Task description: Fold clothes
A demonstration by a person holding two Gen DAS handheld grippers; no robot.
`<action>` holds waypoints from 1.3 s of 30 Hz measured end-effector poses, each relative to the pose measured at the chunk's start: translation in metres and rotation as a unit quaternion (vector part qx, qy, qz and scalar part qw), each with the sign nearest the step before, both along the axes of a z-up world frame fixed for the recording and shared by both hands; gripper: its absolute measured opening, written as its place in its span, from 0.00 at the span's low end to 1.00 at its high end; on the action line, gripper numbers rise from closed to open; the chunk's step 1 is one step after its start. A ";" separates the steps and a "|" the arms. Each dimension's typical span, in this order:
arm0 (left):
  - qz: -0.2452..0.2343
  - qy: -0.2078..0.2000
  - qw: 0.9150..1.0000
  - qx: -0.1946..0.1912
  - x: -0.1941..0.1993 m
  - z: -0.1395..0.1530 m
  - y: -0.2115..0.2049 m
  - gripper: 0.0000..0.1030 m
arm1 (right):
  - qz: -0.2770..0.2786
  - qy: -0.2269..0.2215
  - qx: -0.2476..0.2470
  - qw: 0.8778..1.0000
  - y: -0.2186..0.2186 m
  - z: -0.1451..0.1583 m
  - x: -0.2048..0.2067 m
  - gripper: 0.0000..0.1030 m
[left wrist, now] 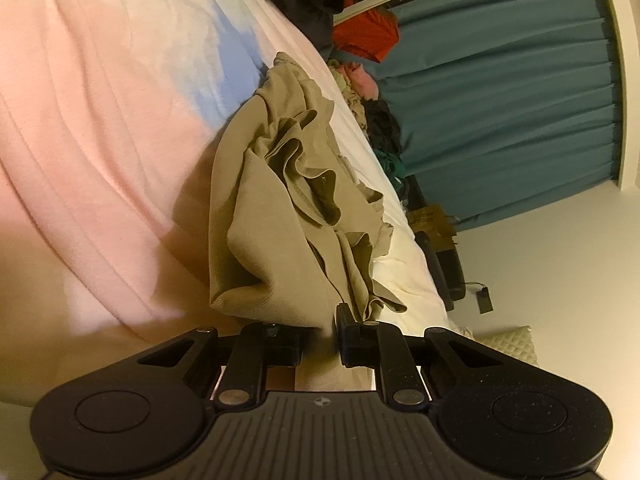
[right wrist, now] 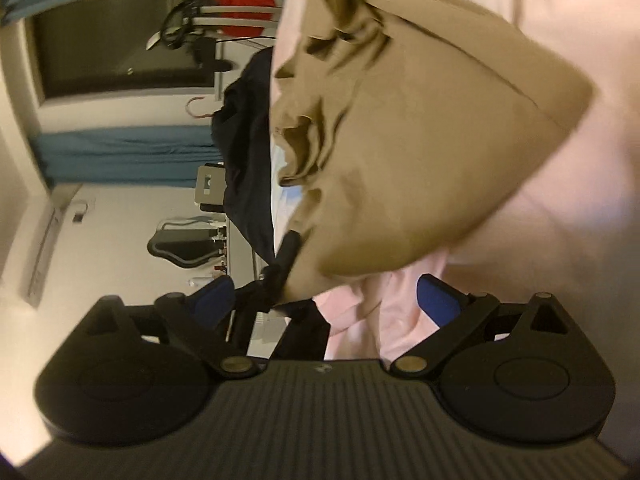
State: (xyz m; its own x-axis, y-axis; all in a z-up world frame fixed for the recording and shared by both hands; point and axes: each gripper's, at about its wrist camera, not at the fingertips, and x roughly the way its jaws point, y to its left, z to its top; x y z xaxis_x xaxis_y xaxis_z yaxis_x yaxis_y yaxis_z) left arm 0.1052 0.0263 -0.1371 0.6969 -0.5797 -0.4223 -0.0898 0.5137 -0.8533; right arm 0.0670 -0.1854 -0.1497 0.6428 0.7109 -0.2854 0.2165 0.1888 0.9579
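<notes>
A tan ribbed garment point(left wrist: 280, 208) lies bunched on the pink bedspread point(left wrist: 88, 140). My left gripper point(left wrist: 320, 320) is shut on the near edge of that tan garment. In the right wrist view the same tan garment point(right wrist: 420, 152) hangs lifted in front of the camera, and the other gripper's black fingers point(right wrist: 286, 258) pinch its lower left corner. My right gripper point(right wrist: 326, 300) is open, its blue pads point(right wrist: 438, 300) wide apart with nothing between them, just below the garment.
A blue patch point(left wrist: 232, 60) shows on the bedspread. A pile of mixed clothes point(left wrist: 372, 96) lies at the bed's far edge by a teal curtain point(left wrist: 500, 100). A dark garment point(right wrist: 248, 160) hangs at the bed's side. A red garment point(left wrist: 366, 36) hangs beyond.
</notes>
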 end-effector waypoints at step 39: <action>0.032 -0.082 0.996 0.008 -0.022 0.063 0.021 0.07 | -0.159 -0.146 -0.199 0.956 -0.040 0.098 -0.033 0.12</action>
State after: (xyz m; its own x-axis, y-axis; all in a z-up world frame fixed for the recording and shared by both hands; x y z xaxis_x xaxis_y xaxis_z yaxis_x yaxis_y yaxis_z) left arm 0.0828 0.0477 -0.0737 0.7925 -0.5261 -0.3085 0.0174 0.5251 -0.8509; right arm 0.0338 -0.2251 -0.0518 0.9018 0.3392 -0.2679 0.0579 0.5194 0.8526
